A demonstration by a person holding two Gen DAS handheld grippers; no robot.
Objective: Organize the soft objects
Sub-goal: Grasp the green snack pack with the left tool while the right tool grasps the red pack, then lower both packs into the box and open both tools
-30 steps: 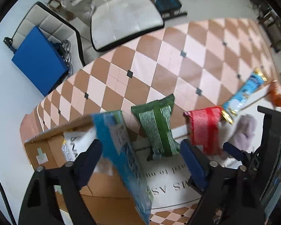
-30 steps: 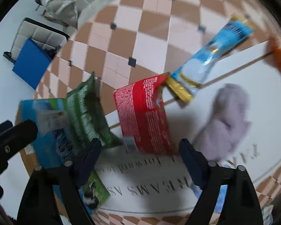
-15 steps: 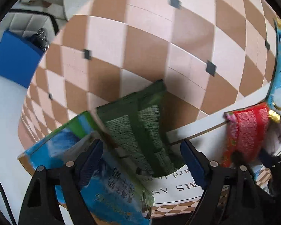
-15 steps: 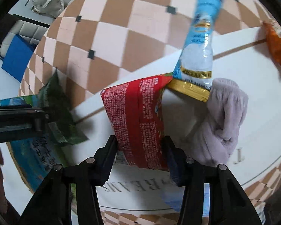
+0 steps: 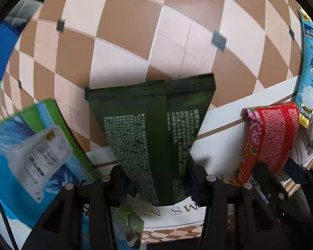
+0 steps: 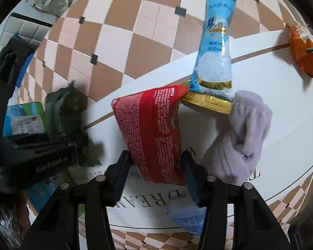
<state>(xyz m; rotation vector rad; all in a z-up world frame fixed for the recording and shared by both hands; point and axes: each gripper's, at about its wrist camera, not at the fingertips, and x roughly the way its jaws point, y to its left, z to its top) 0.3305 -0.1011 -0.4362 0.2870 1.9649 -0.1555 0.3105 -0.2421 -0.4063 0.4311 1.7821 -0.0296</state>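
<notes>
Dark green packet (image 5: 156, 129) flat at centre, red packet (image 6: 154, 133) at centre, light-blue tube pouch (image 6: 217, 48) at one o'clock, lilac sock (image 6: 244, 133) crumpled at three o'clock, orange packet (image 6: 304, 54) at two o'clock.

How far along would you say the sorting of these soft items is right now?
Nothing looks put away yet. In hand: the left gripper is closed on the green packet, the right gripper on the red packet. Left: the blue sachet, lilac sock and orange packet.

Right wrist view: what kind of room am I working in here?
Most likely a home living space. The work happens at floor level on a checkered tile floor with a white printed mat laid on it, and a cushioned seat stands at the far edge.
</notes>
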